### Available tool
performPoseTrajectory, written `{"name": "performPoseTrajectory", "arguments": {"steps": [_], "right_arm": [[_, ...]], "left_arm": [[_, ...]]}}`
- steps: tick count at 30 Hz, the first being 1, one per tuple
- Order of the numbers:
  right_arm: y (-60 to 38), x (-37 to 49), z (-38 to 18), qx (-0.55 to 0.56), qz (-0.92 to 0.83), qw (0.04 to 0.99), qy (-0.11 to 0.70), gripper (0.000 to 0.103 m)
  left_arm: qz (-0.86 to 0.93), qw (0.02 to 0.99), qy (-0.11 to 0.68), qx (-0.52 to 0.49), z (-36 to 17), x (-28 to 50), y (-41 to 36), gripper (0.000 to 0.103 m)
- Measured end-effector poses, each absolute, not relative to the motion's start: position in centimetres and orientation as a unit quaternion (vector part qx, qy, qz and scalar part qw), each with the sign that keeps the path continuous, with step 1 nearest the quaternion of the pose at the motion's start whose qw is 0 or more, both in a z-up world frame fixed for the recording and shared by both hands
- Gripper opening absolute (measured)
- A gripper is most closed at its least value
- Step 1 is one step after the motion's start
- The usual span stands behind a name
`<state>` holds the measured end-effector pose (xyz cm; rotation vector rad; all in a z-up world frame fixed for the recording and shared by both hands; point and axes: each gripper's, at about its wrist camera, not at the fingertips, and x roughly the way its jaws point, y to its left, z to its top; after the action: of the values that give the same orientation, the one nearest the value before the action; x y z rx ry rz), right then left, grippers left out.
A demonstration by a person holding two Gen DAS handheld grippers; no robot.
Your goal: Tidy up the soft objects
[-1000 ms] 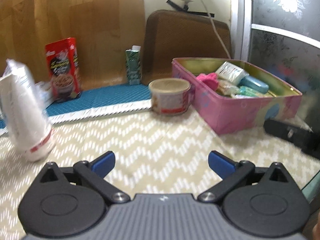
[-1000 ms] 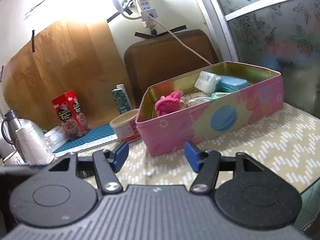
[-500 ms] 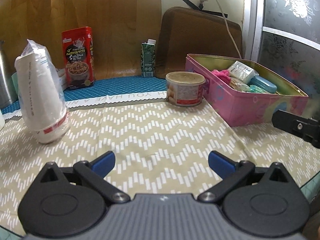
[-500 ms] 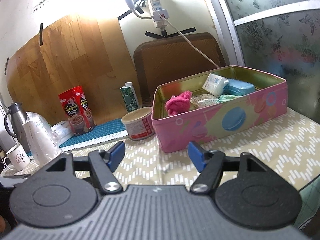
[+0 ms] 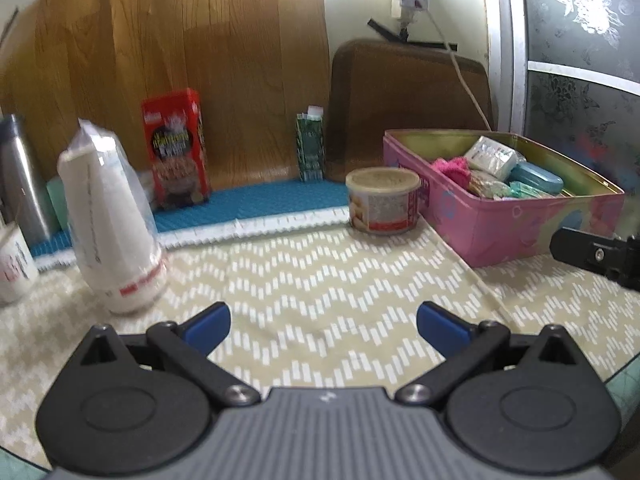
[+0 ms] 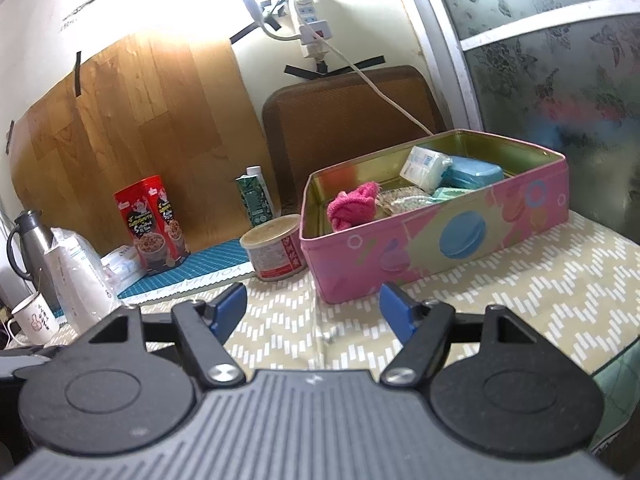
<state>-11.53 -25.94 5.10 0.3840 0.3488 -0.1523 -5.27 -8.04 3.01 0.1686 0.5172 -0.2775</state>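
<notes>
Since a second ago the left wrist view has tipped upward, so more of the wood-grain wall panel (image 5: 168, 80) shows, and the right gripper's blue-tipped fingers have spread wider.

Left wrist view: the left gripper (image 5: 322, 326) hangs wide open over the beige zigzag-patterned table mat (image 5: 320, 280), nothing between its fingers. One open pink rectangular tin (image 5: 516, 224) stands at the right, holding one pink fuzzy cloth (image 5: 450, 168), one white packet, one blue case and some pale green items. One round paper-lidded tub (image 5: 382, 202) stands just beside the tin's left end. Behind are one red snack box (image 5: 176, 148), its print too blurred to read, and one small green carton (image 5: 310, 148). One plastic-wrapped stack of white cups (image 5: 112, 220) stands at the left.

Right wrist view: the right gripper (image 6: 312, 308) is open with its jaws still opening, empty, near the tin's (image 6: 440, 248) front wall, which bears a blue macaron picture. The pink cloth (image 6: 354, 208) lies in the tin's left end. The teal mat's (image 6: 216, 258) white edge (image 6: 200, 280) reads, upside down, "YOU HAVE A". One white mug (image 6: 34, 318) and one steel flask (image 6: 32, 240) stand far left.
</notes>
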Motion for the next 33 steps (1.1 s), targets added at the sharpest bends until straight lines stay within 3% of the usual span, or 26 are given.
{"name": "performPoseTrajectory", "arguments": {"steps": [5, 33], "right_arm": [[-26.3, -11.8, 5.1, 0.201, -0.087, 0.962, 0.16, 0.08], [-26.9, -11.3, 3.8, 0.199, -0.11, 0.961, 0.158, 0.084]], "left_arm": [[-0.124, 0.958, 0.231, 0.117, 3.1, -5.9, -9.0, 0.103], [-0.142, 0.934, 0.302, 0.13, 0.6, -4.5, -10.7, 0.103]]}}
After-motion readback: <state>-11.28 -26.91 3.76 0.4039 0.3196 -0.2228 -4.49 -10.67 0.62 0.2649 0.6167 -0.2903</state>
